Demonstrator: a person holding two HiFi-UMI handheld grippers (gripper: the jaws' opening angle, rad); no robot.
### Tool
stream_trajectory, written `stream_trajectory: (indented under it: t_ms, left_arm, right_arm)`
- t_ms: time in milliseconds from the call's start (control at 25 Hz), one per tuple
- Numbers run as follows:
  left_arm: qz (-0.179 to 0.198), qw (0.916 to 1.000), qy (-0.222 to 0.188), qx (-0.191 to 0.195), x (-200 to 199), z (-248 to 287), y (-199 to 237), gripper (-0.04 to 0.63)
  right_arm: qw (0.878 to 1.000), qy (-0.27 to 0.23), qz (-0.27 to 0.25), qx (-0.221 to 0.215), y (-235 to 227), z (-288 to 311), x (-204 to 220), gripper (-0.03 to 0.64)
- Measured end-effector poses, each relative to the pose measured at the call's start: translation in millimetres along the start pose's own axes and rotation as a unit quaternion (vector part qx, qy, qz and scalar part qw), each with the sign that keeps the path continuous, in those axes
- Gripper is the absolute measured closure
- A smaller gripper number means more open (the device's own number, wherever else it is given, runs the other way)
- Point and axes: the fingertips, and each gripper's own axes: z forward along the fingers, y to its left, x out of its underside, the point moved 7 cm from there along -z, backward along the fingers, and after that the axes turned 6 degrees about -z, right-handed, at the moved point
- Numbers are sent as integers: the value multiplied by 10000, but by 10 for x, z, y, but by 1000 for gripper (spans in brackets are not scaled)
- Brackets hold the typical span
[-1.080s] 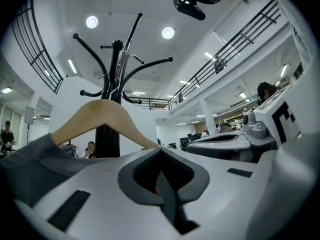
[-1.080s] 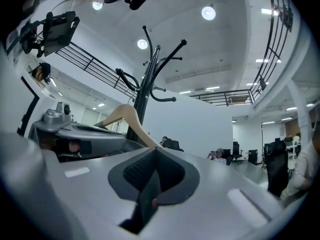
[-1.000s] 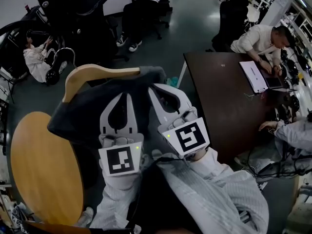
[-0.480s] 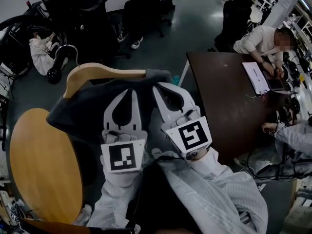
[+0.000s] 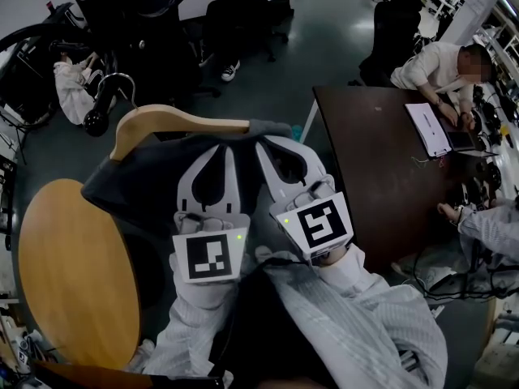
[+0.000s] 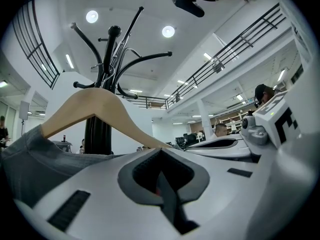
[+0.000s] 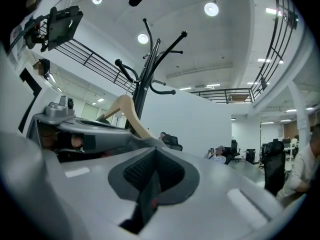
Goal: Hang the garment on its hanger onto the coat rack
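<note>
Grey cloth is what both claws are clamped on. My left claw (image 5: 219, 150) has its jaws pressed fully together, with the tips sunk into the garment (image 5: 134, 189) just under the wooden hanger (image 5: 178, 121). My right claw (image 5: 269, 143) is closed just as tight right beside it, nipping the fabric where it wraps the hanger's right end. From there the bare wood runs away to my left, and the garment sags below it in a dark fold, all of it held in the air above the floor.

In the left gripper view the hanger's metal hook (image 6: 126, 51) is up among the curved arms of the black coat rack (image 6: 111, 44), just behind the wood. I cannot tell whether it touches one.

Below me to the left is a round wooden worktop (image 5: 73, 274), and to the right a dark worktop (image 5: 365, 168).
</note>
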Motion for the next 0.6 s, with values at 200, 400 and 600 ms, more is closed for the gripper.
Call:
stream_trajectory:
  t_ms: [200, 400, 600]
  left_arm:
    - [-26, 10000, 21, -15, -21, -23, 60, 591]
    - [-27, 10000, 41, -8, -13, -16, 75, 591]
    - [-21, 9999, 79, 69, 12, 51, 102, 591]
  right_arm:
    - [10000, 3, 10, 27, 40, 22, -43, 617]
    - [10000, 9, 63, 63, 29, 26, -36, 617]
    - [9997, 106, 106, 172, -37, 54, -17, 617]
